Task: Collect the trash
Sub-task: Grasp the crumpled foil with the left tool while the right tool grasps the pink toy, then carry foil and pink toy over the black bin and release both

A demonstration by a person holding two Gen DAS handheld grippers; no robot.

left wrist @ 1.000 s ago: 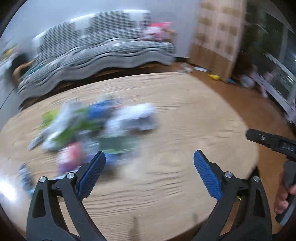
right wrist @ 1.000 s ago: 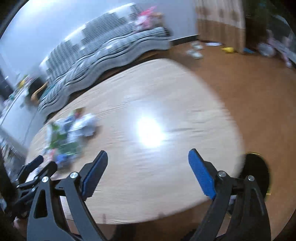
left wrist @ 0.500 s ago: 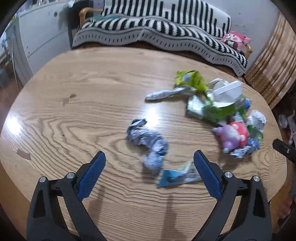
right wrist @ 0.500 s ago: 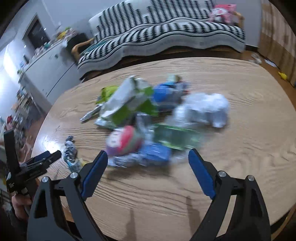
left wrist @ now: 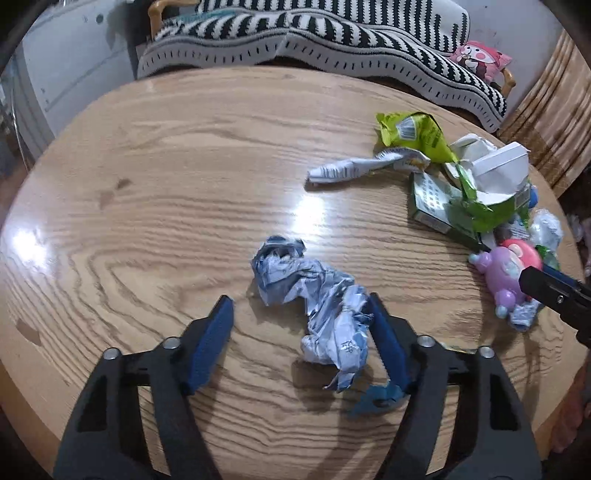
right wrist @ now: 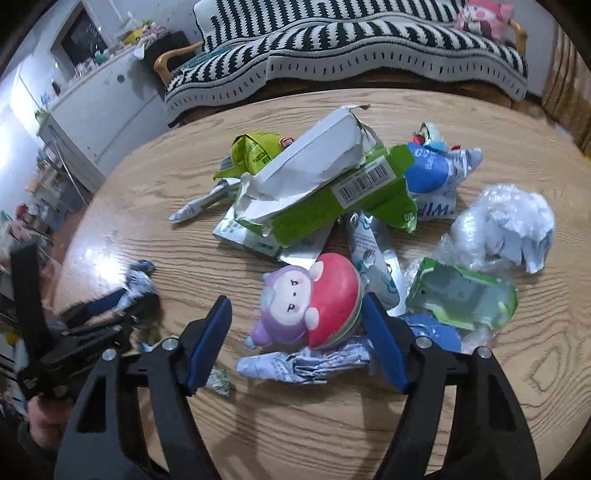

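A crumpled blue-white wrapper (left wrist: 314,295) lies on the round wooden table (left wrist: 166,184). My left gripper (left wrist: 301,339) is open, its jaws on either side of the wrapper's near end. A trash pile lies to the right: a torn green box (right wrist: 325,192), a lime bag (left wrist: 413,133), a blue wipes pack (right wrist: 432,173), a crumpled white bag (right wrist: 506,225) and a green tray (right wrist: 461,295). My right gripper (right wrist: 295,339) is open around a pink-purple toy (right wrist: 310,299). The left gripper also shows in the right wrist view (right wrist: 92,325).
A flat blue wrapper (left wrist: 380,398) lies under my left gripper's right finger. A silver wrapper (right wrist: 303,365) lies in front of the toy. A striped sofa (left wrist: 314,33) stands behind the table and a white cabinet (right wrist: 92,99) to the left.
Both grippers have moved forward and down to the table. The left now straddles the crumpled wrapper, the right straddles the toy. Their jaws have narrowed somewhat.
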